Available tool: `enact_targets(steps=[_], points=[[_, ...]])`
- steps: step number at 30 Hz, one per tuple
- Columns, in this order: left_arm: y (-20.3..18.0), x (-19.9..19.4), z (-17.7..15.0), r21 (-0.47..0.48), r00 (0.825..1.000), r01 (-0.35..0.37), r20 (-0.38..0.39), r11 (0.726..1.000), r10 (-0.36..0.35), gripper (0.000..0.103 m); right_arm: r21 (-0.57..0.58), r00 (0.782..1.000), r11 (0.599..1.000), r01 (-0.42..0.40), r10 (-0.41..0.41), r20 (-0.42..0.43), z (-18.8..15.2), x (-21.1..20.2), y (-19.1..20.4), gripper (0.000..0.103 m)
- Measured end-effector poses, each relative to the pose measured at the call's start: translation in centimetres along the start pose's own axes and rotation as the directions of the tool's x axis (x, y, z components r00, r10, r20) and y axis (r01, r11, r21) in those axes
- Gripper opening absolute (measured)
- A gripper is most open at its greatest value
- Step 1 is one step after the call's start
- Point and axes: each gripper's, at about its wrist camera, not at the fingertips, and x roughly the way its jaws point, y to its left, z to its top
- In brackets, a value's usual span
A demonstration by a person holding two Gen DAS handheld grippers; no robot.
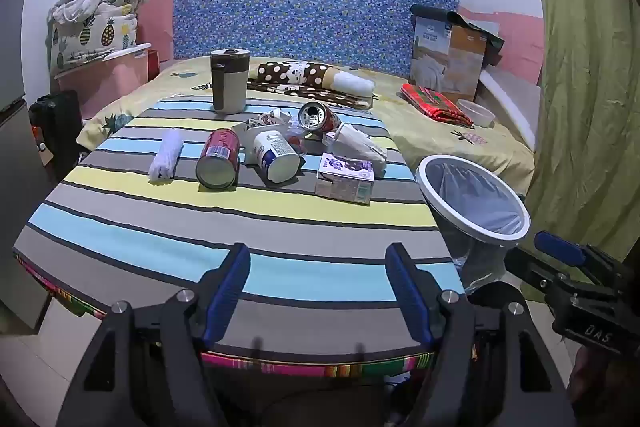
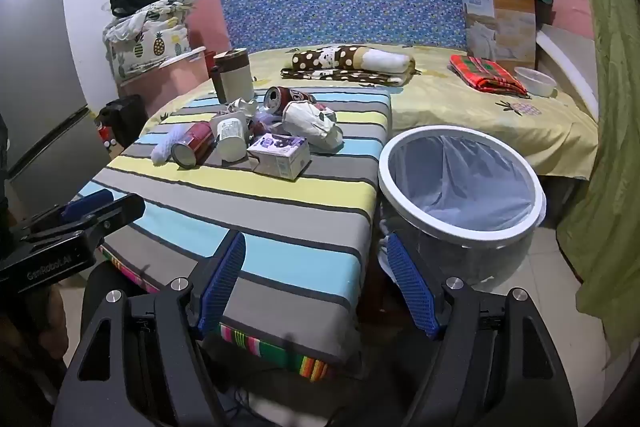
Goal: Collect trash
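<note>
Trash lies in a heap on a striped cloth-covered table (image 1: 240, 227): a red can (image 1: 218, 159) on its side, a white cup (image 1: 278, 155), a purple-and-white carton (image 1: 346, 177), a second opened can (image 1: 316, 117), crumpled paper (image 1: 360, 145) and a white rolled wrapper (image 1: 166, 155). A white-rimmed bin (image 1: 474, 203) with a clear liner stands at the table's right side, also the bin (image 2: 460, 183) in the right wrist view. My left gripper (image 1: 320, 291) is open over the table's near edge. My right gripper (image 2: 316, 287) is open at the table's near right corner, beside the bin.
A grey lidded mug (image 1: 229, 81) stands upright at the back of the table. Behind is a bed (image 1: 460, 131) with a dotted blanket, a red plaid cloth (image 1: 434, 103), a white bowl (image 1: 476, 113) and a cardboard box (image 1: 448, 57). A green curtain (image 1: 592, 87) hangs on the right.
</note>
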Motion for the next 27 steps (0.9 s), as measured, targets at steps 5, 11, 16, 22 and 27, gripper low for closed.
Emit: enact_targets(steps=[5,11,16,22,27], points=[[0.03,0.04,0.03,-0.004,1.000,0.000,-0.002,1.000,0.000,0.072,0.000,1.000,1.000,-0.002,0.002,0.000,0.10,0.14,0.02,0.074],[0.03,-0.01,0.00,-0.002,1.000,0.004,0.005,1.000,-0.004,0.072,-0.003,1.000,1.000,0.003,-0.003,-0.005,-0.19,-0.12,-0.32,0.074],[-0.20,-0.26,0.58,0.003,1.000,0.008,0.005,1.000,-0.008,0.072,-0.002,1.000,1.000,0.009,-0.009,-0.004,-0.15,0.19,-0.25,0.074],[-0.17,-0.17,0.51,0.006,1.000,0.005,0.005,1.000,-0.005,0.072,0.001,1.000,1.000,0.007,-0.007,-0.004,0.14,-0.02,-0.19,0.074],[-0.04,-0.21,0.54,0.008,1.000,0.008,0.005,1.000,-0.008,0.072,0.001,1.000,1.000,0.009,-0.009,-0.005,0.11,0.12,-0.15,0.074]])
